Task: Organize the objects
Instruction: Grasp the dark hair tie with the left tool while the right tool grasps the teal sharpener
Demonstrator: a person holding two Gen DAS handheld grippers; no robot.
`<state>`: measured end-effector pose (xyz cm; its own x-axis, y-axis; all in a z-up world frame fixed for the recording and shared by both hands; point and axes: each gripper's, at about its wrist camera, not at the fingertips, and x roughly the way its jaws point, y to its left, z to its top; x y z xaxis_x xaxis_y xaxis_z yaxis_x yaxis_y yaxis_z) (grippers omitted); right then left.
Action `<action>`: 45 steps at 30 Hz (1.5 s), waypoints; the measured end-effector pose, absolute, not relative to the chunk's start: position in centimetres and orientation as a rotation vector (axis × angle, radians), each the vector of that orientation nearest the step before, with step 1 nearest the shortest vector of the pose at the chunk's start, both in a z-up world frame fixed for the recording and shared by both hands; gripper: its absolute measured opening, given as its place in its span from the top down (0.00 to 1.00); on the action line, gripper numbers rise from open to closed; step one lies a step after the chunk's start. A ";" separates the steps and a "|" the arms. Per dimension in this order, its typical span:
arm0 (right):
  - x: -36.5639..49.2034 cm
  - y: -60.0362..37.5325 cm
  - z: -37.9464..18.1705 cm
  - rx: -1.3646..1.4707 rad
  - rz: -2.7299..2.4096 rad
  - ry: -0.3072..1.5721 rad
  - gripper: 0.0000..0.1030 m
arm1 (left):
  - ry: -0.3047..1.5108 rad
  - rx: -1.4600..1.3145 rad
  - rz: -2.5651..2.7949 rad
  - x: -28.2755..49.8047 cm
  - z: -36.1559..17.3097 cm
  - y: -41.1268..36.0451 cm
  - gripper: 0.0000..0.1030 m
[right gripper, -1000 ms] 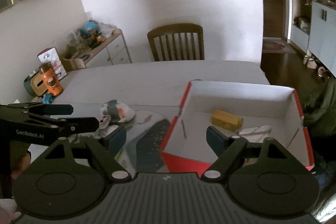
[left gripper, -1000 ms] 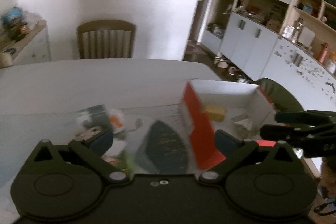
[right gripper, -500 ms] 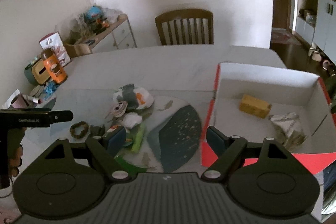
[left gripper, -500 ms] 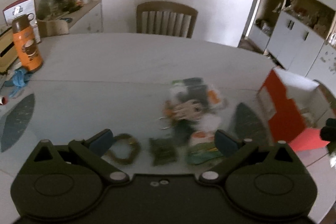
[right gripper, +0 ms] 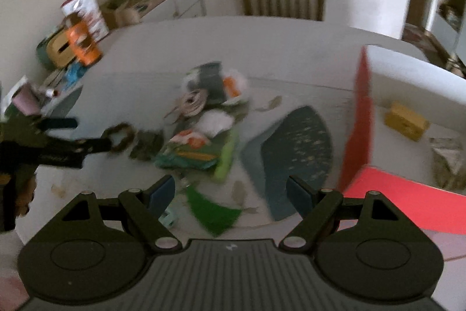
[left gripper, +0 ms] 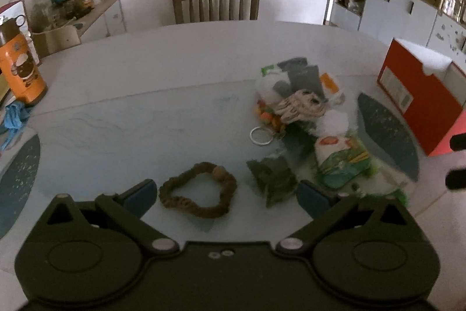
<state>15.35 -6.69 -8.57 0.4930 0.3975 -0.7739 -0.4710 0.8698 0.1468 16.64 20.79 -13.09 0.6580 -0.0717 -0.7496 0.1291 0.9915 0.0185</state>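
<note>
Left wrist view: since half a second ago the camera has swung further left and dropped closer to the desk [left gripper: 180, 72]. The brown hair tie [left gripper: 198, 189] now lies between the fingers of the left claw [left gripper: 226, 194], nearer the left one; claw spread wide, holding nothing. A dark green packet [left gripper: 273, 176] sits just beside the tie, toward the right fingertip. Beyond it is the pile: a green and white snack bag [left gripper: 340, 162], a pale wound bundle [left gripper: 300, 106], a metal ring [left gripper: 260, 136], grey and white wrappers behind. The red box [left gripper: 413, 101] has slid toward the right edge; only its outer wall shows. Orange flask [left gripper: 21, 69] at far left, chair [left gripper: 215, 2] behind the desk. Tips of the other tool intrude at the right edge.

Right wrist view: blurred. The frame has shifted left since the earlier picture, so the box [right gripper: 356, 118] is cut off at the right. This view alone shows the inside of the box: a yellow block [right gripper: 406, 121] and a crumpled wrapper [right gripper: 447, 162] on its floor. Right claw [right gripper: 230, 193] spread apart, empty, above a green scrap [right gripper: 214, 213] and a dark blue patch [right gripper: 291, 147] on the desk. The left tool reaches in from the left, its tips at the hair tie [right gripper: 120, 136]. Flask [right gripper: 83, 44] and clutter at the far left.
</note>
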 end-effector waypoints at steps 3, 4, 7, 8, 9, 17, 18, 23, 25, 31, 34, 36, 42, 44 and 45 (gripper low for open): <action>15.0 -5.1 -9.7 -0.124 0.580 0.945 0.19 | 0.859 0.085 -0.132 17.3 -14.2 21.0 0.05; 14.9 -4.6 -10.2 -0.136 0.592 0.957 0.19 | 0.863 0.088 -0.137 17.5 -14.6 21.0 0.06; 15.0 -3.0 -11.9 -0.182 0.602 1.017 0.19 | 0.880 0.097 -0.133 18.0 -15.6 21.0 0.16; 15.0 -2.6 -12.4 -0.190 0.604 1.032 0.19 | 0.884 0.098 -0.130 18.2 -15.8 21.0 0.19; 15.0 -2.3 -12.7 -0.194 0.610 1.041 0.19 | 0.887 0.095 -0.126 18.3 -16.1 21.1 0.20; 14.3 0.2 -13.9 -0.282 0.706 1.059 0.19 | 0.890 0.044 -0.171 18.8 -15.9 21.8 0.35; 14.2 0.5 -14.0 -0.293 0.716 1.060 0.19 | 0.896 0.027 -0.180 18.8 -15.8 22.1 0.36; 14.0 1.5 -14.2 -0.321 0.749 1.058 0.19 | 0.906 0.032 -0.212 18.4 -15.5 23.1 0.38; 13.9 1.8 -14.3 -0.331 0.757 1.056 0.23 | 0.911 0.057 -0.220 18.3 -15.7 23.1 0.40; 13.9 2.6 -14.8 -0.368 0.766 1.062 0.36 | 0.899 0.086 -0.229 18.9 -16.1 22.5 0.46; 13.9 3.1 -15.1 -0.389 0.766 1.062 0.39 | 0.900 0.071 -0.253 19.0 -15.8 22.6 0.56; 13.8 3.3 -15.3 -0.401 0.769 1.064 0.42 | 0.888 0.060 -0.260 18.7 -15.2 23.0 0.55; 13.4 3.6 -15.1 -0.412 0.777 1.060 0.42 | 0.868 0.084 -0.306 17.7 -14.3 23.5 0.55; 13.4 3.7 -15.2 -0.414 0.778 1.061 0.42 | 0.870 0.126 -0.336 17.6 -14.6 22.9 0.55; 13.5 3.7 -15.2 -0.413 0.779 1.062 0.42 | 0.870 0.144 -0.345 17.7 -14.8 22.6 0.55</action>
